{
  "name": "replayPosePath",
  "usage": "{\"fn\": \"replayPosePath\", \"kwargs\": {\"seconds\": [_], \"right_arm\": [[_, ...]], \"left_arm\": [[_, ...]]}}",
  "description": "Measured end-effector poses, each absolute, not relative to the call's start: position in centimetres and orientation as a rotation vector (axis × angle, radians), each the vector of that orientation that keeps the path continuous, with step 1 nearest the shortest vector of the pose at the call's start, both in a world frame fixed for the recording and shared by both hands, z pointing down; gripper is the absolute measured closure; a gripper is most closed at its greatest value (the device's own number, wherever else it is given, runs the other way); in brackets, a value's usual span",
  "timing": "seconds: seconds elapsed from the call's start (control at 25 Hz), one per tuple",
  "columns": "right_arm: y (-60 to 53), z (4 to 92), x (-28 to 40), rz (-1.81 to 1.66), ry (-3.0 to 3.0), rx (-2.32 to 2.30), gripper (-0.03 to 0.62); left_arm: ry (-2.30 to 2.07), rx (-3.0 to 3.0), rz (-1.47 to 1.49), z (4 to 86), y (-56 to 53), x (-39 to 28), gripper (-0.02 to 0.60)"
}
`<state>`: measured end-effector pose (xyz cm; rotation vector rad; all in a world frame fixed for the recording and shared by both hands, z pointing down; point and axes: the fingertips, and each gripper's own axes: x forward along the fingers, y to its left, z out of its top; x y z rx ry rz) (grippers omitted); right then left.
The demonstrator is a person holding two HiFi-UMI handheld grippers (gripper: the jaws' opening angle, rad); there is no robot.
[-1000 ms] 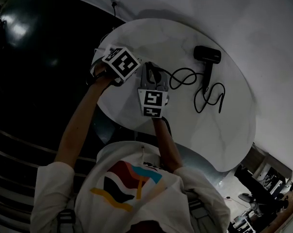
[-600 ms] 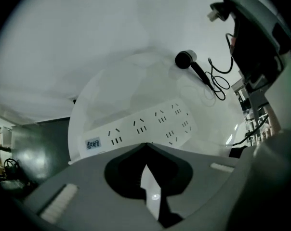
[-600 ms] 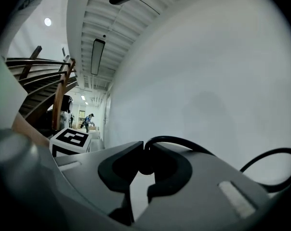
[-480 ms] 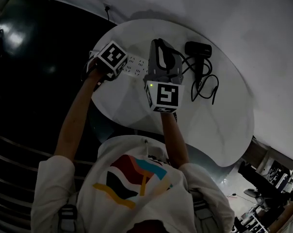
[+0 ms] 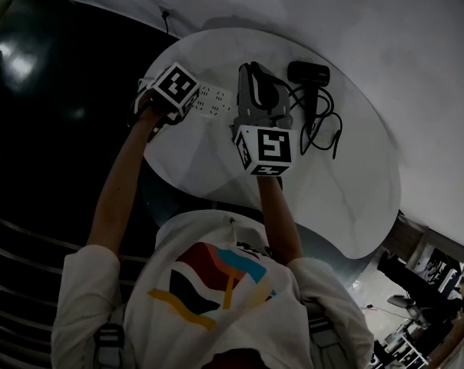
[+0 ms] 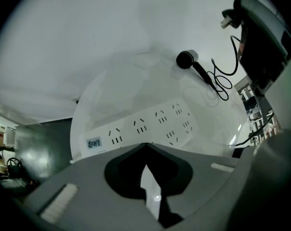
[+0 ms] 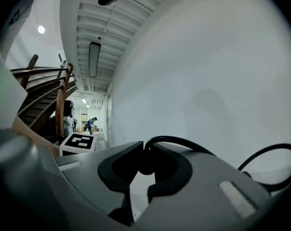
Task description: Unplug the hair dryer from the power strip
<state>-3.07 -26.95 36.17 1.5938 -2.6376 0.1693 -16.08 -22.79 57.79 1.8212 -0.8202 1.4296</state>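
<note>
A white power strip (image 5: pixel 210 98) lies on the round white table (image 5: pixel 355 183), and all its sockets (image 6: pixel 140 126) show bare. My left gripper (image 5: pixel 161 108) points down at the strip's left end, with its jaws shut (image 6: pixel 145 145) at the strip's near edge. My right gripper (image 5: pixel 251 69) hangs above the strip's right end. It is shut (image 7: pixel 145 150) on the hair dryer's plug (image 6: pixel 227 21), and the black cord (image 7: pixel 184 142) arcs away from the tips. The black hair dryer (image 5: pixel 309 74) lies at the far right with its cord (image 5: pixel 324 133) looped beside it.
The dark glossy floor (image 5: pixel 48 129) lies beyond the table's left edge. A white wall (image 7: pixel 208 71) fills the right gripper view, with a staircase (image 7: pixel 44 90) and a distant person at its left.
My right gripper has risen off the power strip with the plug, and the cord trails up after it. The left gripper has stayed on the strip's left end.
</note>
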Motion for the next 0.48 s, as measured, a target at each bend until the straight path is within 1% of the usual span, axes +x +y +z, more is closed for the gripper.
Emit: {"fn": "replayPosePath", "kwargs": {"seconds": [0.24,0.48], "right_arm": [[-24.6,40.7,-2.0,0.564,-2.641,1.508,0.537],[-21.5,45.7,-3.0,0.894,-2.604,1.349,0.536]], "left_arm": [[-0.804,1.832,1.393,57.7,-22.9,-16.0,0.586],[-0.832,1.846,1.423,57.7,-23.0,-16.1,0.584]]}}
